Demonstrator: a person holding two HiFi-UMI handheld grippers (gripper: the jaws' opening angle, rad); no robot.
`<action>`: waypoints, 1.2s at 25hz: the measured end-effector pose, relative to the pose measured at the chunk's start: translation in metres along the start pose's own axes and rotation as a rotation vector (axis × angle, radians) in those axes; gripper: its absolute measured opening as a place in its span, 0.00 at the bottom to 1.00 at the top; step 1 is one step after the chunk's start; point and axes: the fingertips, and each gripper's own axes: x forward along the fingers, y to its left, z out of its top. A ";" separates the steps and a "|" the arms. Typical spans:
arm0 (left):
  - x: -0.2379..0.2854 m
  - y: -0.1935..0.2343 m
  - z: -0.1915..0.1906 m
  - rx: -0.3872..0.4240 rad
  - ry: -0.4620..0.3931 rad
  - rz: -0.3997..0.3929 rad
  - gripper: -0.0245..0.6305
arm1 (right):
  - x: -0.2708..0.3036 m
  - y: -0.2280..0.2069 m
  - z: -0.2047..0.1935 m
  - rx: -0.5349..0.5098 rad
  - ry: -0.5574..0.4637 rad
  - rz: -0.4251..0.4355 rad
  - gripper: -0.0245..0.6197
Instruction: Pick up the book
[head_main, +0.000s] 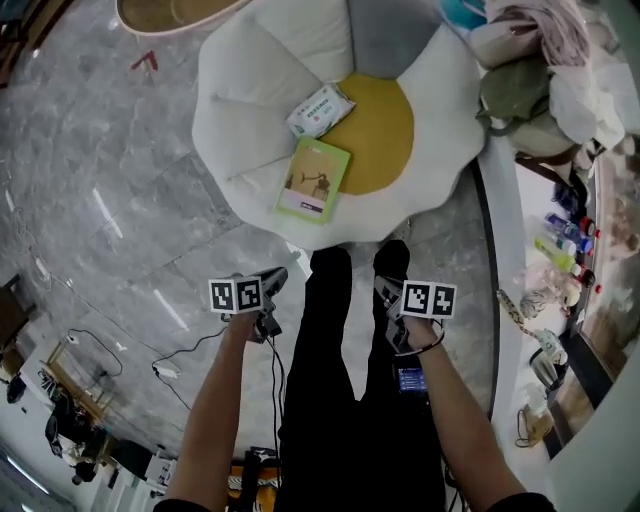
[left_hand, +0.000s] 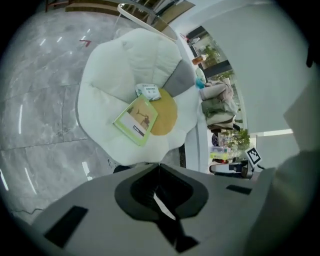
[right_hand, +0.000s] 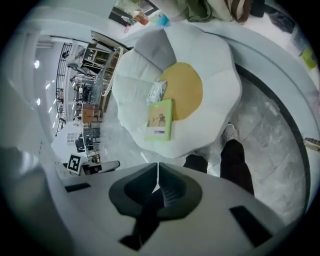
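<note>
Head view: a thin book with a pale green border and tan cover picture (head_main: 313, 180) is lying flat on a white, petal-edged floor cushion with a round yellow centre (head_main: 240, 110), in the upper middle of the frame. The book is straddling the yellow patch's lower left edge. A small white-and-green tissue packet (head_main: 320, 110) is resting just above it, close to its top corner.

The cushion is sitting on a grey marble floor (head_main: 100, 150). The person's black-trousered legs (head_main: 330, 380) are standing just below the cushion's near edge.

The left tool (head_main: 270, 283) and right tool (head_main: 388, 293) are hanging on either side of the legs, well apart from the book. Each tool's own view is showing its jaws clenched together, gripping nothing, with the book ahead above them.
</note>
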 end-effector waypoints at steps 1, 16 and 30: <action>0.004 0.004 0.001 0.023 0.016 -0.007 0.06 | 0.011 0.002 -0.003 -0.004 0.007 0.011 0.07; 0.081 0.072 0.044 0.213 0.057 -0.082 0.06 | 0.146 -0.009 0.025 -0.106 -0.020 0.126 0.09; 0.115 0.102 0.106 0.396 -0.011 0.039 0.31 | 0.198 -0.040 0.094 -0.218 -0.032 0.170 0.42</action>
